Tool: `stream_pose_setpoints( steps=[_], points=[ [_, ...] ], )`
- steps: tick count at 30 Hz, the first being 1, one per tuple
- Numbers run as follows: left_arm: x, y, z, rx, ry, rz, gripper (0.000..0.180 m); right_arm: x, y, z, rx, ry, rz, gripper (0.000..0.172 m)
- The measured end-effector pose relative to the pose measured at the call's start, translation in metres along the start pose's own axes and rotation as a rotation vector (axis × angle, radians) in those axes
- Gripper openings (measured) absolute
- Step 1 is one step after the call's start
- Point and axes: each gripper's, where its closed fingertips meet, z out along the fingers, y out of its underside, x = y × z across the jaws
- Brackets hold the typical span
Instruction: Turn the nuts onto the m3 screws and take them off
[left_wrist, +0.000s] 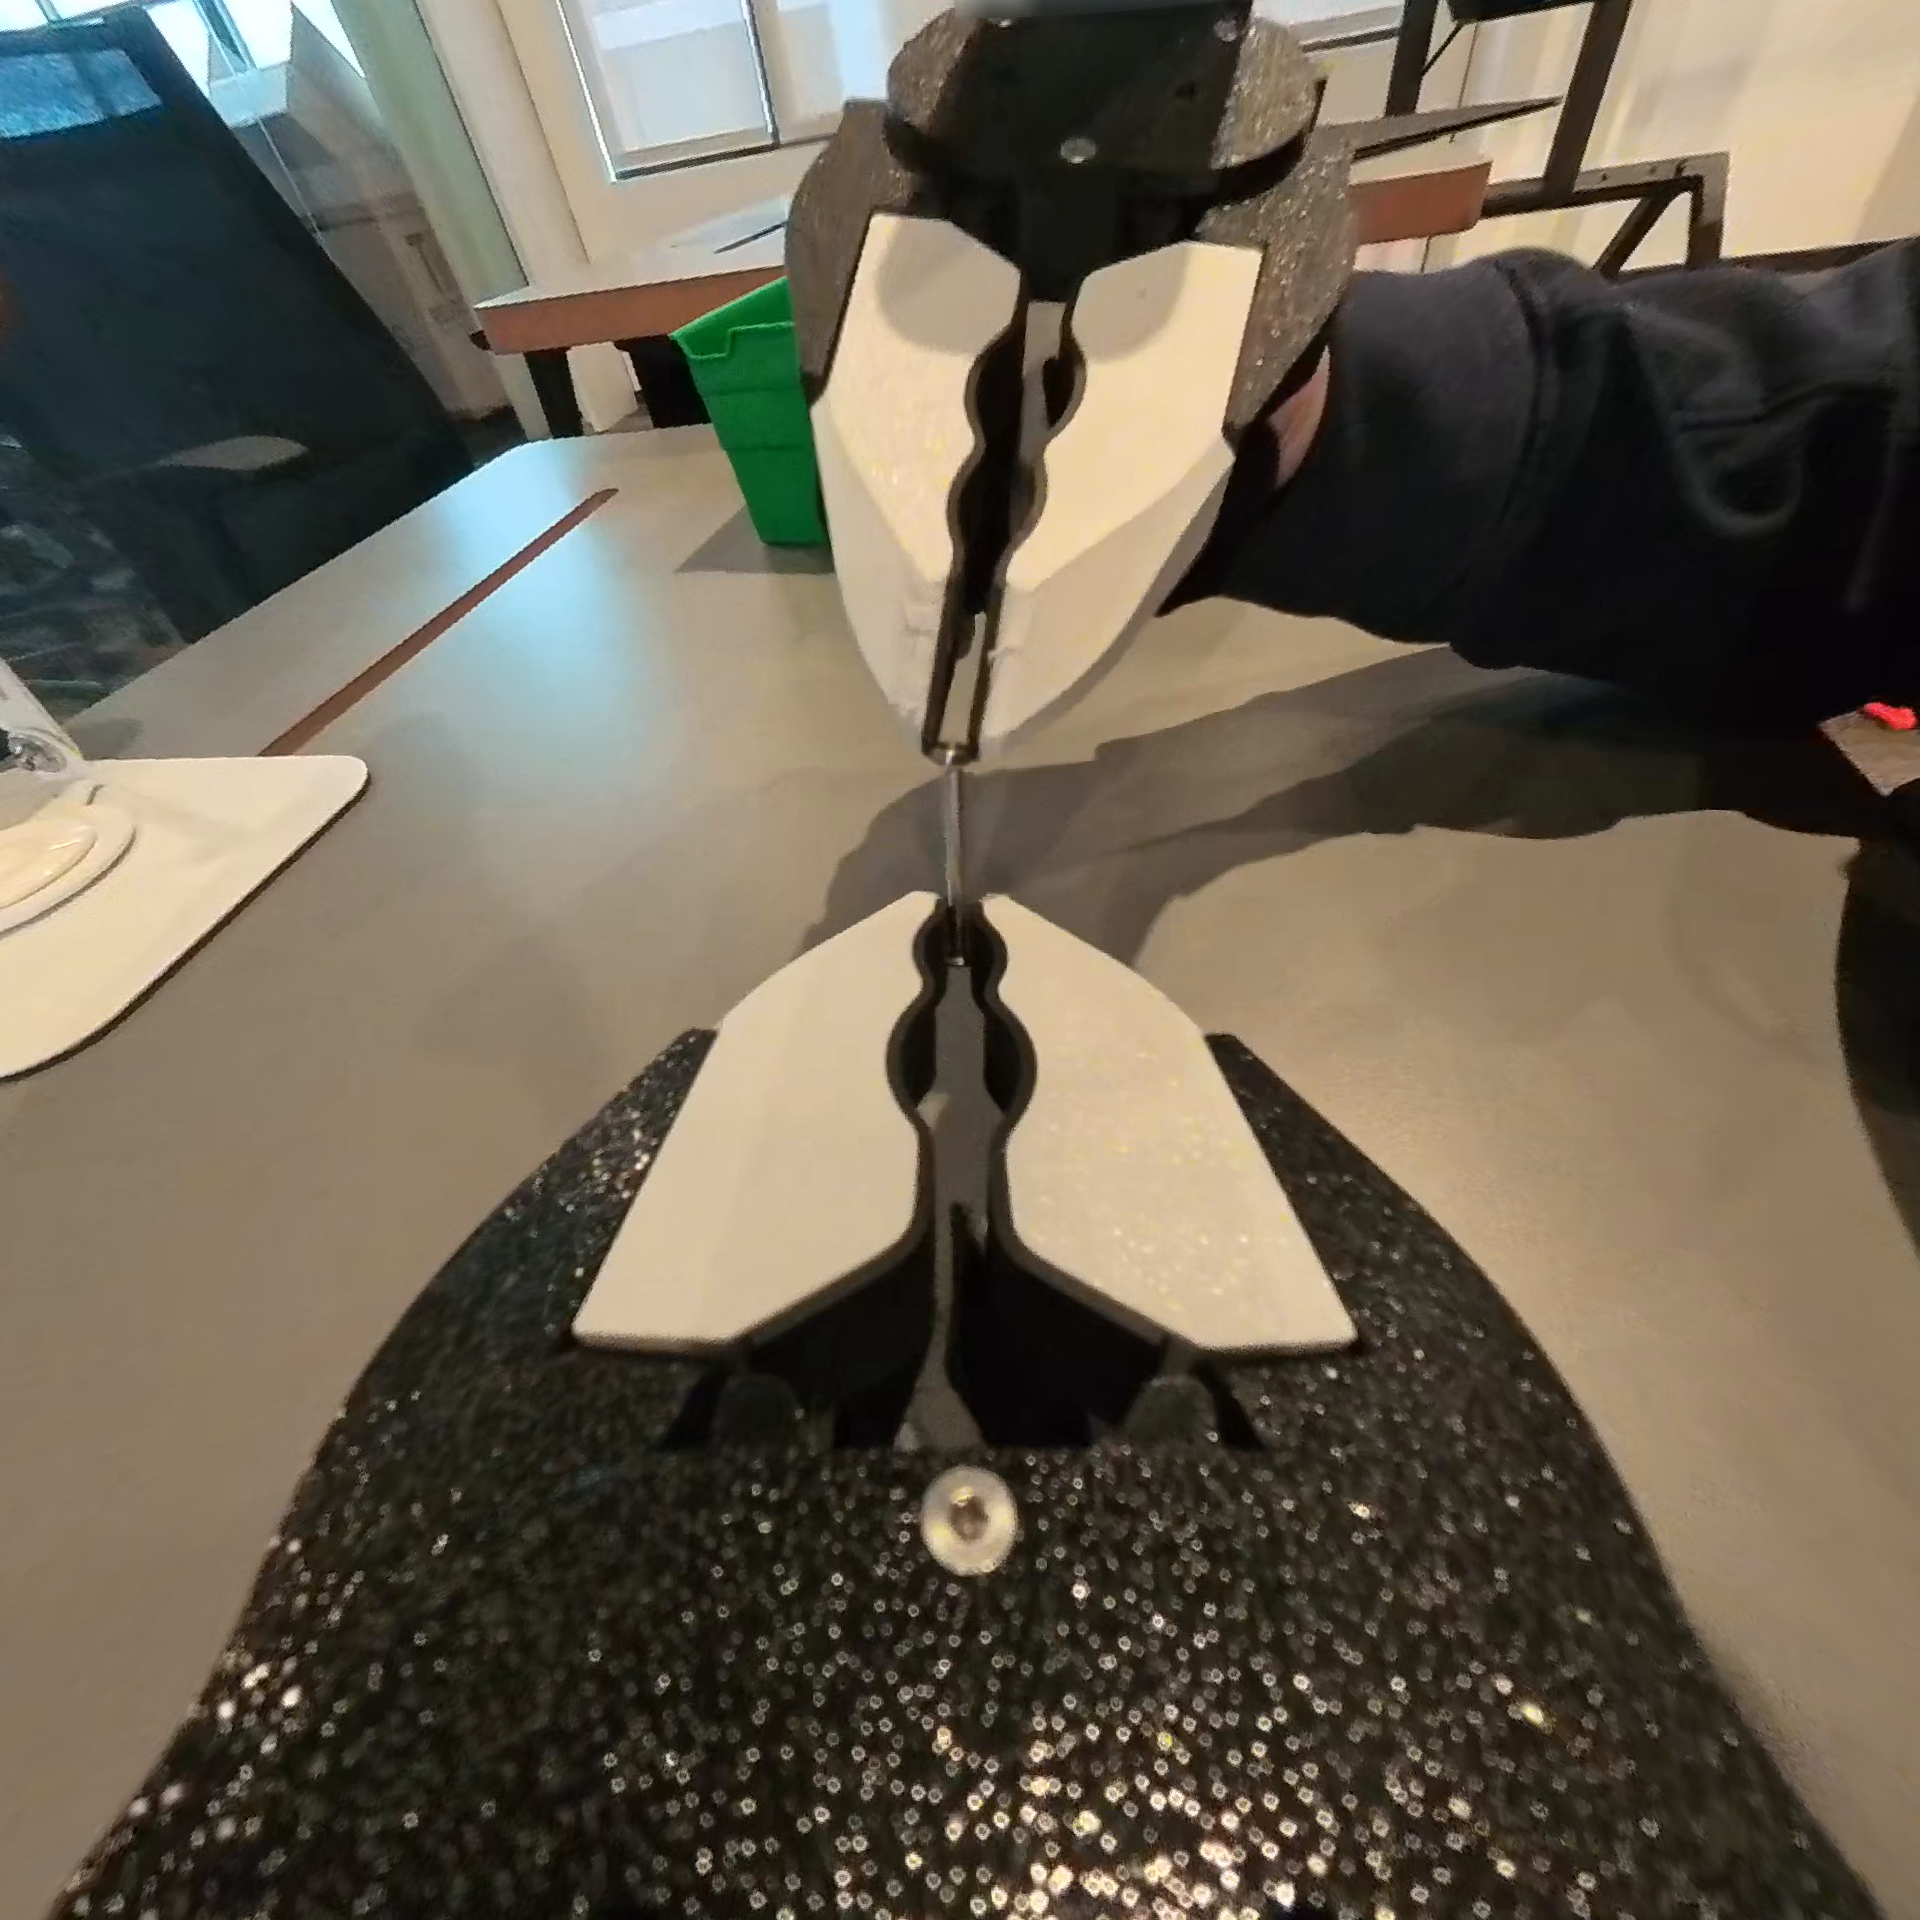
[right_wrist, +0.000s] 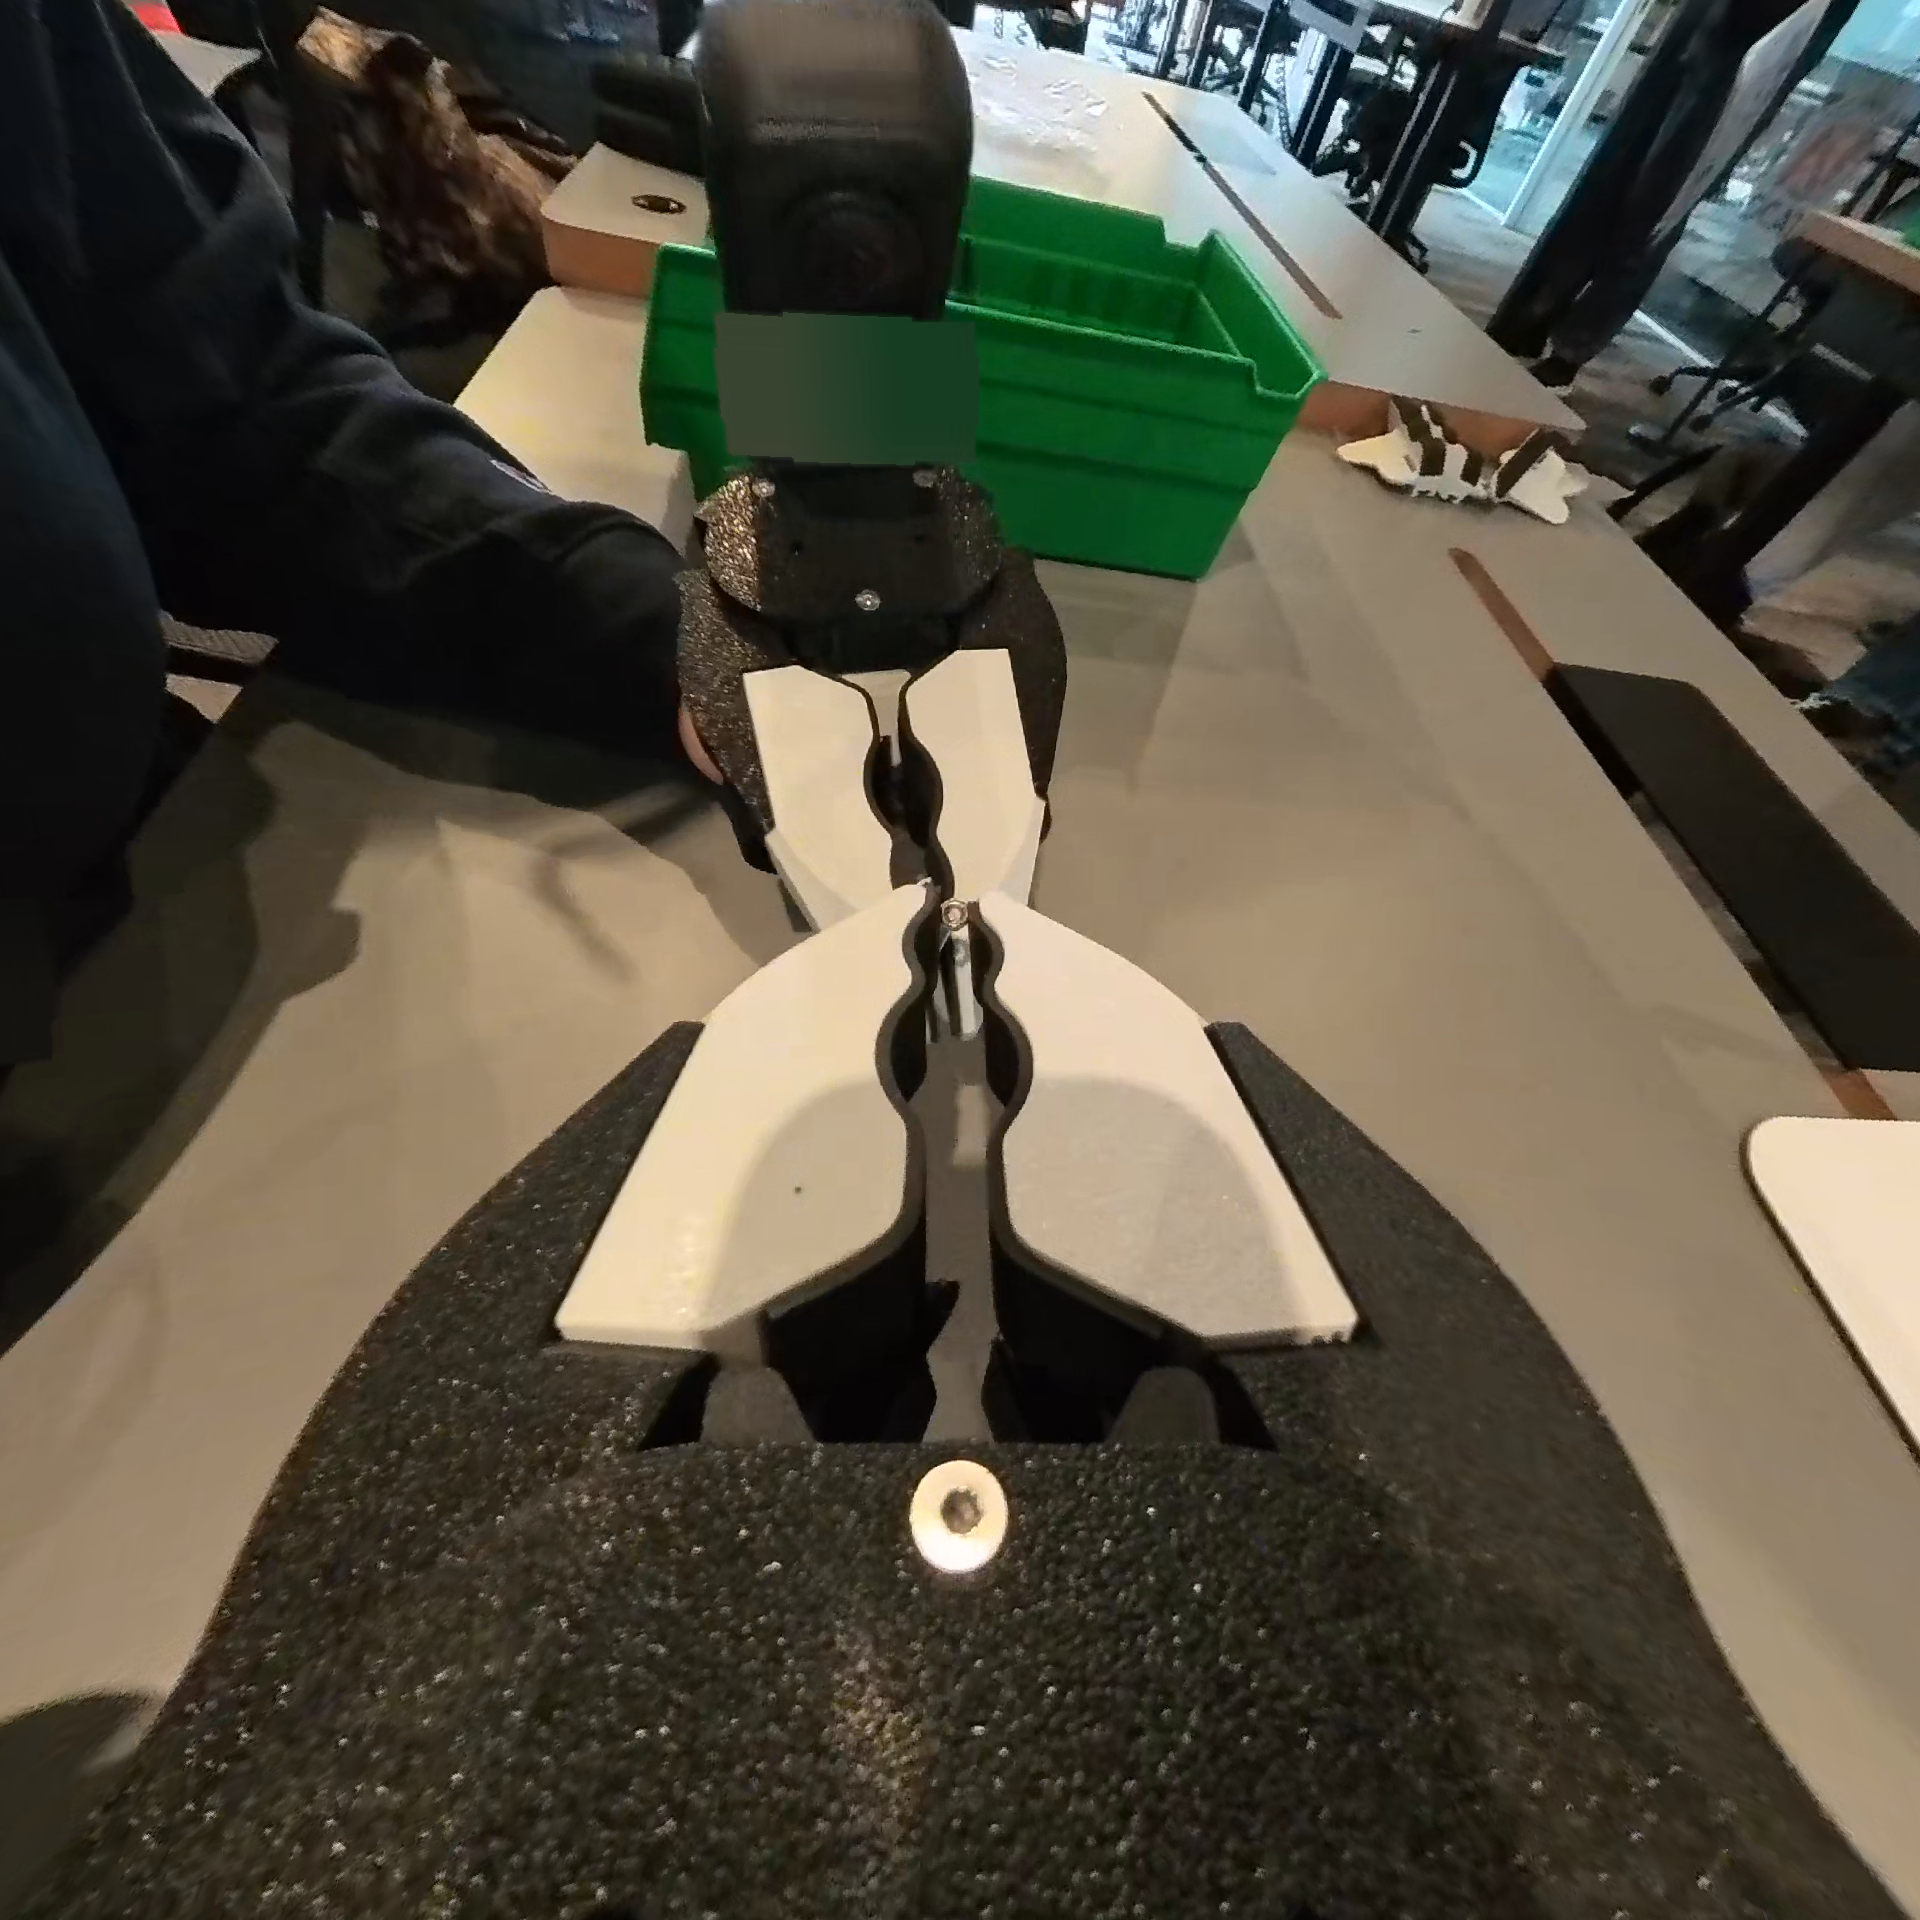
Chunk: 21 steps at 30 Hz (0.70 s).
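In the left wrist view my left gripper (left_wrist: 954, 916) is shut on the head end of a thin silver M3 screw (left_wrist: 951, 842). The shaft points straight away from it, above the grey table (left_wrist: 520, 1039). The right gripper (left_wrist: 951, 732) faces it tip to tip and pinches a small silver nut (left_wrist: 951, 745) at the far end of the shaft. In the right wrist view my right gripper (right_wrist: 952, 916) is shut on that nut (right_wrist: 953, 913) at its fingertips. The left gripper (right_wrist: 928, 878) sits just beyond it, and the screw is hidden behind the nut.
A green bin (right_wrist: 1091, 395) stands on the table behind the grippers, and it also shows in the left wrist view (left_wrist: 758, 416). A white mat (left_wrist: 156, 883) lies to one side. A black strip (right_wrist: 1745, 831) lies at the right. Dark sleeves (left_wrist: 1558, 468) hold the grippers. Both grippers' tips are close together, under 4 cm apart.
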Motion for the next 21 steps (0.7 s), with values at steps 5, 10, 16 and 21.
stream_pose_setpoints(
  steps=[5,10,16,21],
  points=[
    [0.0013,-0.0001,0.0008,0.0,0.009,0.003,0.003,-0.0014,0.0001,-0.0001,0.006,-0.015,0.012,0.005],
    [0.0011,-0.0004,0.0006,0.002,0.014,-0.005,0.003,-0.0014,0.0012,-0.0002,-0.005,-0.013,0.007,0.005],
    [0.0018,0.0005,0.0014,-0.005,0.014,0.001,0.003,-0.0016,0.0021,0.0008,-0.021,-0.015,-0.001,0.005],
    [0.0017,0.0006,0.0015,-0.006,0.015,0.001,0.003,-0.0015,0.0029,0.0001,-0.026,-0.015,-0.001,0.005]
  ],
)
